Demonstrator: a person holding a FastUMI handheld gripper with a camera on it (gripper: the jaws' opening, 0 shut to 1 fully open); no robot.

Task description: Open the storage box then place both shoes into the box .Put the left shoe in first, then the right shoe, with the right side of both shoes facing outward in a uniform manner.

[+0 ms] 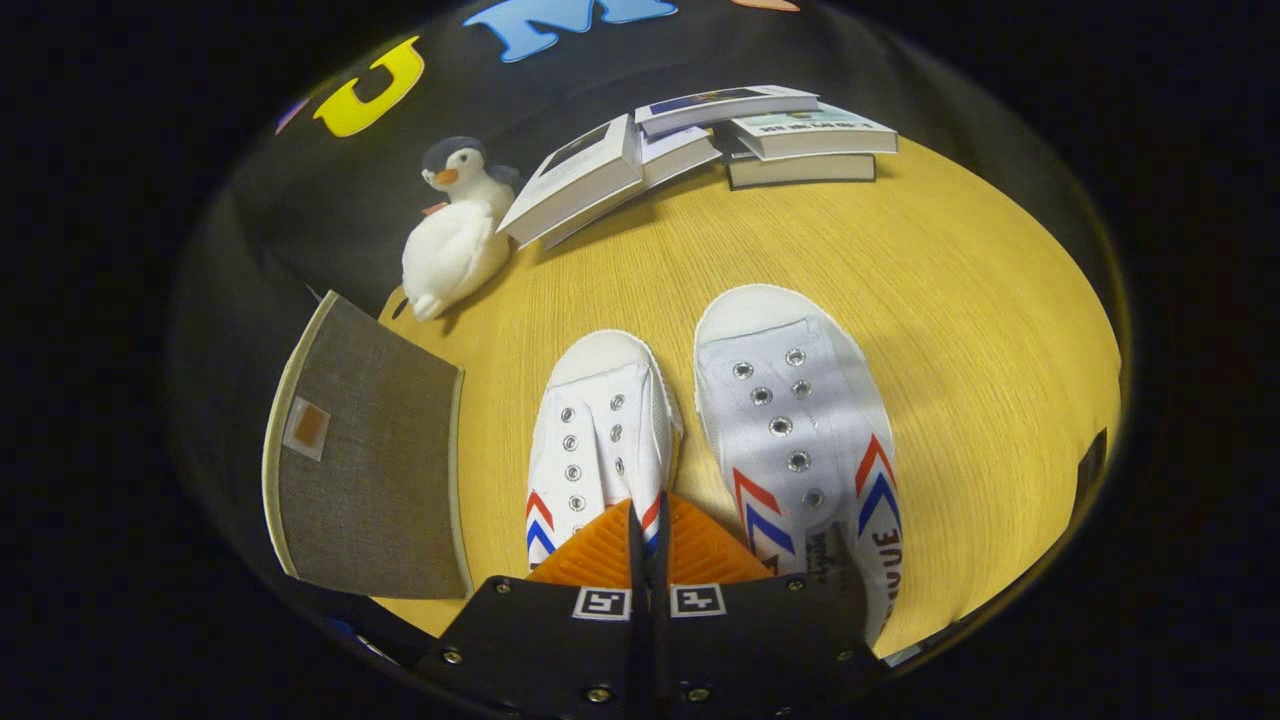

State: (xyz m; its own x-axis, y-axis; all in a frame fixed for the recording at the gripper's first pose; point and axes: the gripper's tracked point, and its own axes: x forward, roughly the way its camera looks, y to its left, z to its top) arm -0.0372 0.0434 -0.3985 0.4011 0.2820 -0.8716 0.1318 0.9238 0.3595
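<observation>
the gripper (648, 535) hangs over the left shoe (598, 440), its orange fingers (600, 555) pressed together and holding nothing. the right shoe (795, 440) sits just beside that shoe, toes parallel. the storage box (365, 460), lid closed, lies on its other side, likely first to be opened.

Bare table (950, 330) lies open beyond the shoes (790, 420); books (700, 140) and penguin (455, 235) crowd its far edge.
</observation>
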